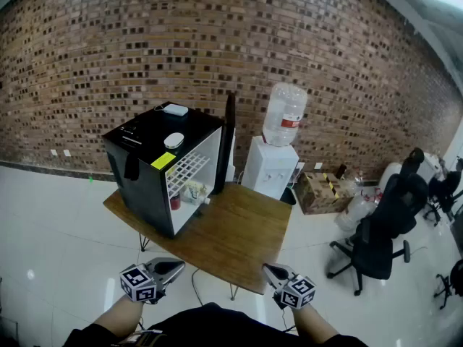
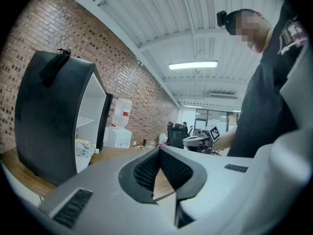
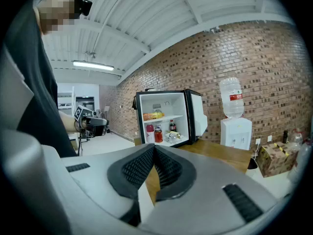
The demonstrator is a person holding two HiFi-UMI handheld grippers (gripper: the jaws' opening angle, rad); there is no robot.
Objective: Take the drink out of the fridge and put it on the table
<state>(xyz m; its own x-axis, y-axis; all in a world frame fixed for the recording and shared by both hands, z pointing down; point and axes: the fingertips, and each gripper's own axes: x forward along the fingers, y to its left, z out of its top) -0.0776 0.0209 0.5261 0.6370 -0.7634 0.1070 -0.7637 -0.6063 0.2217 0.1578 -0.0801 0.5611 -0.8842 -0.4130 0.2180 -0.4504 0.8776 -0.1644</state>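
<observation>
A black mini fridge (image 1: 148, 166) stands on the wooden table (image 1: 242, 241) with its door (image 1: 228, 142) swung open. In the right gripper view its white inside holds a red bottle and a red can (image 3: 157, 134), a dark bottle (image 3: 172, 126) and orange packs (image 3: 152, 115) on the upper shelf. From the head view only a red drink (image 1: 175, 202) and a pale pack show inside. My left gripper (image 1: 168, 270) and right gripper (image 1: 273, 272) hang short of the table's near edge, both shut with nothing between the jaws. Their closed tips show close up at the left gripper (image 2: 159, 150) and the right gripper (image 3: 154, 147).
Two white objects (image 1: 174, 140) lie on top of the fridge. Behind the table stand a water dispenser (image 1: 276, 157), a cardboard box (image 1: 322, 190) and black office chairs (image 1: 376, 244) to the right. A brick wall runs along the back; white floor surrounds the table.
</observation>
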